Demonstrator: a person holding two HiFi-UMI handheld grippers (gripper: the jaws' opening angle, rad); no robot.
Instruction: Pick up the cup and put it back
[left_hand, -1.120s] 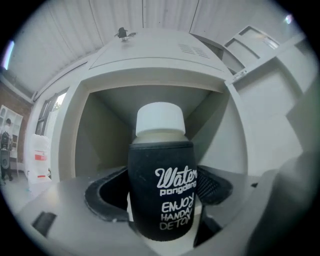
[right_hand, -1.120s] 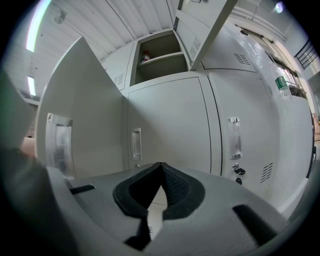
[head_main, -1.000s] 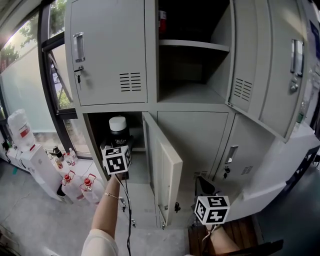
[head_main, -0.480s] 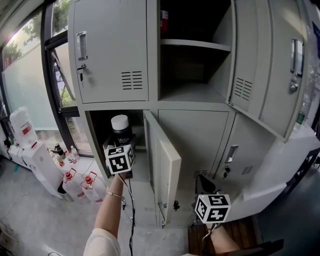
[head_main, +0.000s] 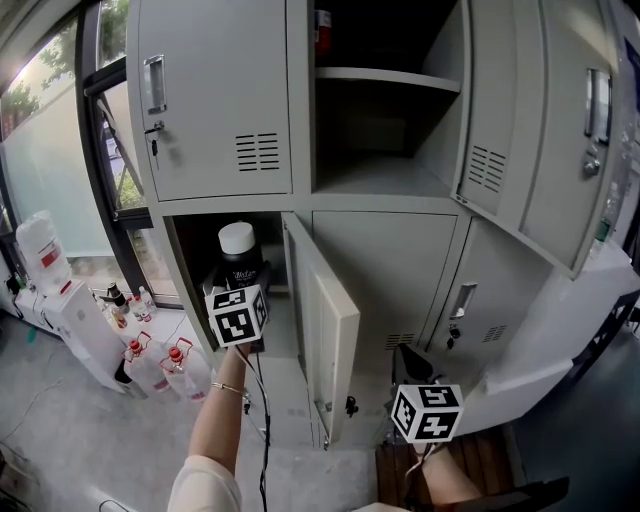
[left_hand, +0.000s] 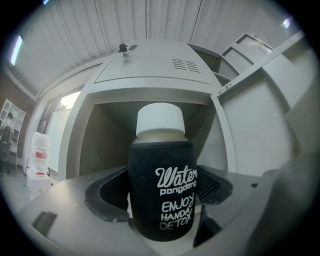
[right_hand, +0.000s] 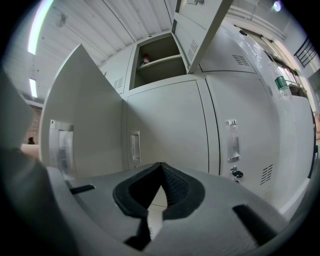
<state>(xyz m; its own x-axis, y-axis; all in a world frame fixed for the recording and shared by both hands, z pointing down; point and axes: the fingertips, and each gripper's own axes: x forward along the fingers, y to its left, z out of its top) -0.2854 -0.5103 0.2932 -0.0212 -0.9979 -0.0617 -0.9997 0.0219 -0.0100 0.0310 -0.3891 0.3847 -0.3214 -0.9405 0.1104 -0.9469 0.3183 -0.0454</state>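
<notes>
Left gripper (left_hand: 162, 215) clamps the cup (left_hand: 161, 170) at the locker's (head_main: 215, 100) front edge, where it could clip the door (head_main: 322, 320); right gripper (right_hand: 159, 185) closed, empty

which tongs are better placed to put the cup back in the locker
Left. The left tongs are shut on the cup, right at the open lower compartment. The right tongs are shut, empty, and low by closed doors.

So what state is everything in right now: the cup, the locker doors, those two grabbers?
cup: upright, lid on, held by the left gripper.
left gripper: jaws shut on the cup.
right gripper: jaws together, empty.
lower left locker door: open.
upper middle locker door: open.
upper left locker door: closed.
lower middle locker door: closed.
</notes>
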